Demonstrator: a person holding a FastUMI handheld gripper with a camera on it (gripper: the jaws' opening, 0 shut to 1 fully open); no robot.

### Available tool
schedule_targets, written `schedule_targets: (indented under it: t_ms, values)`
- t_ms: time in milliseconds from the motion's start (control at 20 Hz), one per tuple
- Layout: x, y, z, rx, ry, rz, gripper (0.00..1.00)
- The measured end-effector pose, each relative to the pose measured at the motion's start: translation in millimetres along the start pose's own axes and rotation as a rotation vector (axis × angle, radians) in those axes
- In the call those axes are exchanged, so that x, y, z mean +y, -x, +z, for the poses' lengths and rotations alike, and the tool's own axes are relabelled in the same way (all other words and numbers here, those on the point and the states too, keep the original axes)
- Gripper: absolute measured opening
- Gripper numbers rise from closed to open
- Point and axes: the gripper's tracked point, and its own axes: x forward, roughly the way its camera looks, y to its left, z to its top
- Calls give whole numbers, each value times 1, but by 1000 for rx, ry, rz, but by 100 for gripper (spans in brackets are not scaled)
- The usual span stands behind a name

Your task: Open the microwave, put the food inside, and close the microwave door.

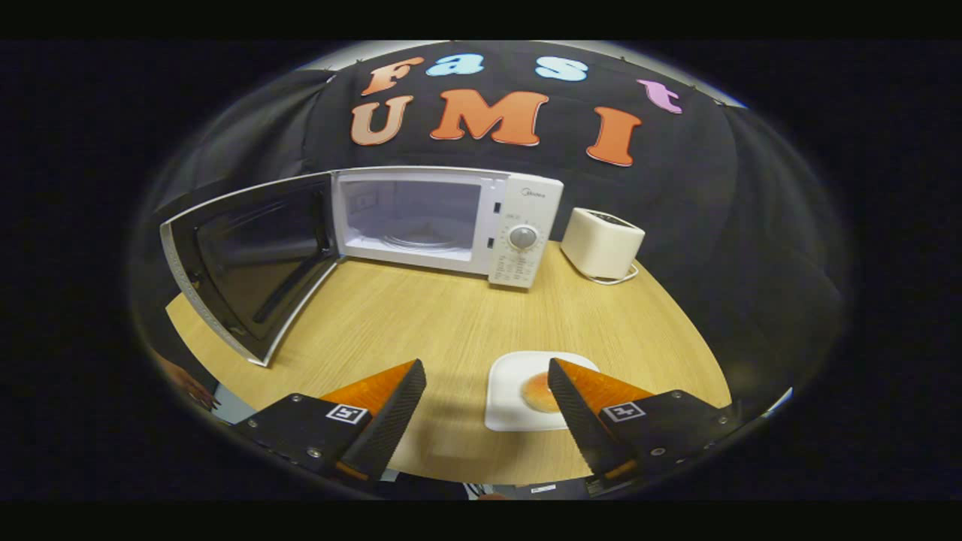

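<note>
Fingers: gripper (487,402) spread wide, holding nothing (plate (505,391) with food (536,392) lies between them)
Microwave (451,222): door (252,263) open

On the desk (421,315) the microwave (451,222) sits far, its door (248,263) swung open to the left, the toaster (601,244) just right of it, and near, the plate (518,391) carrying the food (537,391) lies between the parted fingers (391,417).

White microwave (449,223) door (252,263) wide open, round food (538,391) on white plate (511,391)
</note>
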Motion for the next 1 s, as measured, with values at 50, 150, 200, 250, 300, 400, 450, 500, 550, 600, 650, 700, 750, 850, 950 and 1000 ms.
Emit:
schedule_targets:
  t_ms: [50, 150, 200, 250, 300, 400, 450, 500, 550, 600, 650, 700, 750, 850, 950, 1000]
  values:
    - [-8, -4, -7, 18, -6, -7, 98]
    - [-25, -14, -21, 49, -33, -28, 98]
    - [-33, -17, -25, 59, -46, -36, 98]
    - [-38, -21, -29, 67, -55, -46, 98]
    - [-43, -25, -32, 77, -60, -50, 98]
    - [-51, -32, -42, 99, -65, -61, 99]
    - [-55, -35, -47, 109, -71, -63, 99]
    - [-57, -39, -52, 123, -77, -67, 99]
    - [-59, -42, -56, 132, -87, -69, 99]
    - [-61, -46, -59, 141, -99, -73, 99]
    - [-63, -51, -63, 153, -110, -73, 99]
    - [-63, -54, -67, 165, -119, -72, 99]
    - [-64, -58, -70, 175, -129, -67, 99]
    - [-64, -64, -77, 200, -142, -62, 99]
    - [-63, -69, -82, 216, -169, -54, 99]
    - [-60, -69, -84, 224, -181, -41, 99]
